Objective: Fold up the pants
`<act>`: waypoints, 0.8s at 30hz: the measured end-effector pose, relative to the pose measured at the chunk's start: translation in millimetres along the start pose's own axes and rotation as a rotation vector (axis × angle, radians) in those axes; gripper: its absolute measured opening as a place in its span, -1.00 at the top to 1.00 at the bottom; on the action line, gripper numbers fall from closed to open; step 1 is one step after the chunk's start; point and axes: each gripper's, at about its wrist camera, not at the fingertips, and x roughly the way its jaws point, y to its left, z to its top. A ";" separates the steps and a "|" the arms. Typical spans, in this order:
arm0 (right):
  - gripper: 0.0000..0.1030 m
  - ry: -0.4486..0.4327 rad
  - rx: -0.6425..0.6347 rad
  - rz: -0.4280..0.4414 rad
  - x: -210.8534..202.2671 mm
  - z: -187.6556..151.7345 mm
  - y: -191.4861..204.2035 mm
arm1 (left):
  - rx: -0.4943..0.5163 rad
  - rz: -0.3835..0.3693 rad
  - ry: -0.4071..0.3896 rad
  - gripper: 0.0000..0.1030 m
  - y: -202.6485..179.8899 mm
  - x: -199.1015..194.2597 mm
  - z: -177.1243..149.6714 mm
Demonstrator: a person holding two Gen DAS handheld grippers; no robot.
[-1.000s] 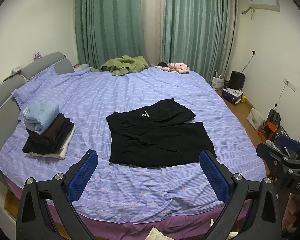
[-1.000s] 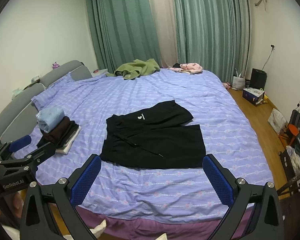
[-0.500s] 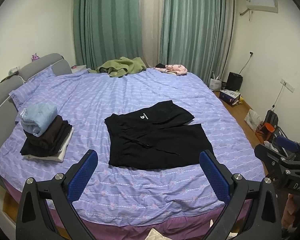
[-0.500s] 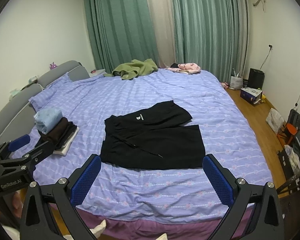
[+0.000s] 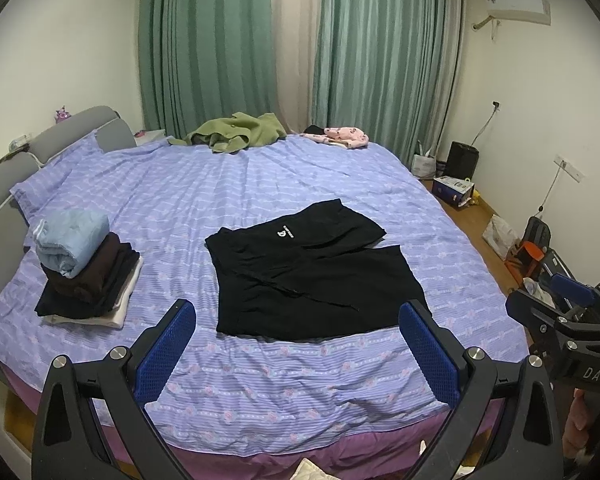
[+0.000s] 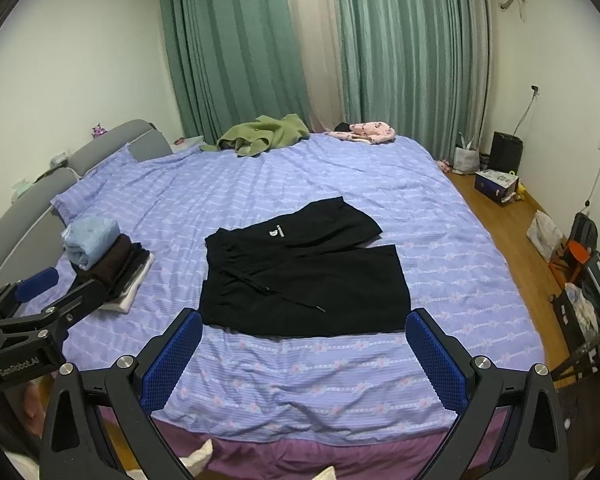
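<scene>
The right gripper (image 6: pixel 302 344) hangs over the near edge of the bed (image 6: pixel 380 360), its 2 blue-padded fingers (image 6: pixel 172 360) spread wide with nothing between them. Black pants (image 6: pixel 300 276) lie flat at the middle of the bed, waistband toward the headboard side, 1 leg angled away from the other, a drawstring trailing across the fabric. A stack of folded clothes (image 6: pixel 108 264) sits near the left edge. The left gripper (image 6: pixel 40 292) shows at the lower left, apart from the stack. A green garment (image 6: pixel 264 134) and a pink one (image 6: pixel 364 131) lie at the far edge, by the curtains (image 6: pixel 300 48).
</scene>
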 end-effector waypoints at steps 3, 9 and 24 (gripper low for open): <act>-1.00 0.006 0.011 -0.014 3.3 -1.6 6.3 | 0.008 -0.008 -0.003 -1.00 4.8 2.3 0.4; -1.00 0.025 0.045 -0.053 14.5 -5.0 13.3 | 0.008 -0.018 -0.008 -1.00 18.9 12.0 2.1; -1.00 -0.003 0.014 -0.101 74.9 45.4 10.1 | 0.016 0.009 -0.028 -1.00 22.9 84.8 46.6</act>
